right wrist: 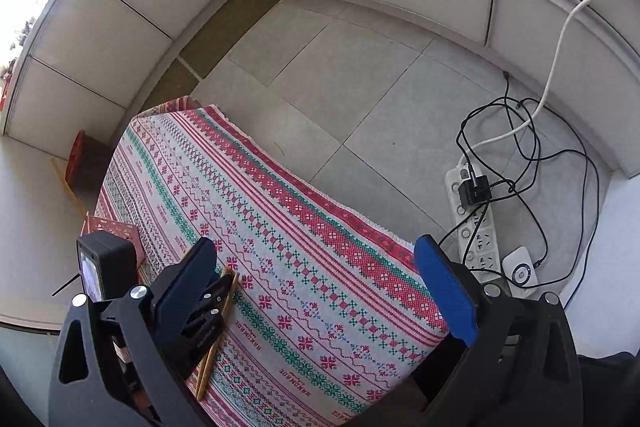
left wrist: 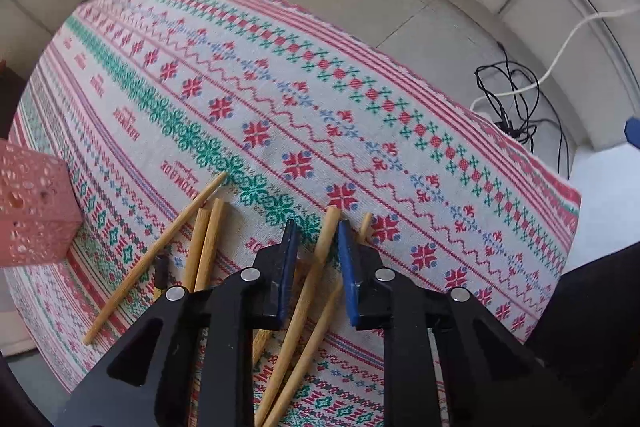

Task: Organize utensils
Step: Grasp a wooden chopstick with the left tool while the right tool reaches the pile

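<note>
The left hand-held gripper [left wrist: 318, 227] hovers low over a tabletop [left wrist: 360, 99] covered in a red, green and white cross-stitch-patterned cloth, its blue-padded fingers [left wrist: 289, 247] parted on either side of one wooden chopstick [left wrist: 312, 275]. The pads flank the stick near its blunt end with a gap on each side, so the jaws stand released rather than clamped. A second chopstick [left wrist: 316, 343] lies just beside it, running under the right finger. Three more chopsticks [left wrist: 200, 247] lie loosely fanned to the left, near the gripper's left linkage. At the left edge of the cloth stands a pink perforated holder [left wrist: 32, 203], well apart from the scattered sticks.

In the right wrist view, the right hand-held gripper [right wrist: 316, 267] is held higher above the near end of the tabletop, its fingers [right wrist: 444, 291] spread wide with nothing between them. Beyond its left finger the other gripper shows over a pair of chopsticks [right wrist: 218, 339] on the cloth, with the pink holder [right wrist: 114, 227] behind it at the far-left side of the cloth.

On the grey tiled floor [right wrist: 340, 75] beyond the tabletop lie a white power strip [right wrist: 472, 223] with a black adapter plugged in, tangled black cables [right wrist: 532, 147] and a white cord rising up the wall.
</note>
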`<action>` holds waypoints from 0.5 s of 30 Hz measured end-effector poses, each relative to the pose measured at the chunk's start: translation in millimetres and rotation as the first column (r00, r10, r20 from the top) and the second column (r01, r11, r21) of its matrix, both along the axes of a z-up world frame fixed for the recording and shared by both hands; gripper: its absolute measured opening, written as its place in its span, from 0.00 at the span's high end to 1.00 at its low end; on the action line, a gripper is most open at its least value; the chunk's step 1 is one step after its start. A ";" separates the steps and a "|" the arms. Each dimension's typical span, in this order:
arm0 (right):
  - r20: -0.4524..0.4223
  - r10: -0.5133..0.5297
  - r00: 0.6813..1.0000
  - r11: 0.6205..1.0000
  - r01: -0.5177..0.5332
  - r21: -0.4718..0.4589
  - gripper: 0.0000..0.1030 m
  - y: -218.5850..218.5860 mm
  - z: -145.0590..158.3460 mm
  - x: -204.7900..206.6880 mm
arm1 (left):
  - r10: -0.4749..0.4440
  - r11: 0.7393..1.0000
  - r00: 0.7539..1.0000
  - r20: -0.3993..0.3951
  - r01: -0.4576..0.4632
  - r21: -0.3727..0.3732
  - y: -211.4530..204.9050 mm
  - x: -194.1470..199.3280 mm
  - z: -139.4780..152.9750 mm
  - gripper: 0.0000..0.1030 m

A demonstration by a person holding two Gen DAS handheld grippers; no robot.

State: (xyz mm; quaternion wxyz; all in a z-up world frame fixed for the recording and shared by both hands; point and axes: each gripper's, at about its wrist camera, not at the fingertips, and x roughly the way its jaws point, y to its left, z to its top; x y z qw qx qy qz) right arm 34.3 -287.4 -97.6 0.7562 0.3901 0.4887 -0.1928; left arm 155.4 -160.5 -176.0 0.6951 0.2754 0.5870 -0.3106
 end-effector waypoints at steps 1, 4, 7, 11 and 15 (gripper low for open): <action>-0.005 0.000 1.000 1.000 0.000 0.003 0.07 -0.1 -0.9 0.1 | -0.003 1.000 1.000 -0.004 0.003 -0.006 -0.1 -1.9 -0.5 0.86; -0.030 -0.001 1.000 1.000 0.002 0.026 0.07 0.9 -6.7 1.7 | 0.008 0.999 1.000 0.009 -0.007 -0.032 -0.2 -3.6 -1.4 0.90; -0.048 0.011 0.999 0.999 -0.009 0.046 0.07 7.0 -10.5 6.0 | 0.003 0.998 0.997 0.071 0.001 -0.063 11.6 -7.5 10.2 0.93; -0.086 0.050 0.995 0.999 -0.049 0.015 0.07 25.1 -14.1 17.7 | 0.052 0.988 0.989 0.139 -0.031 -0.152 41.7 -14.5 48.9 0.94; -0.165 0.142 0.976 0.989 -0.145 -0.008 0.07 58.6 -29.4 40.7 | 0.128 0.965 0.973 0.191 -0.078 -0.250 88.5 -28.1 91.3 0.94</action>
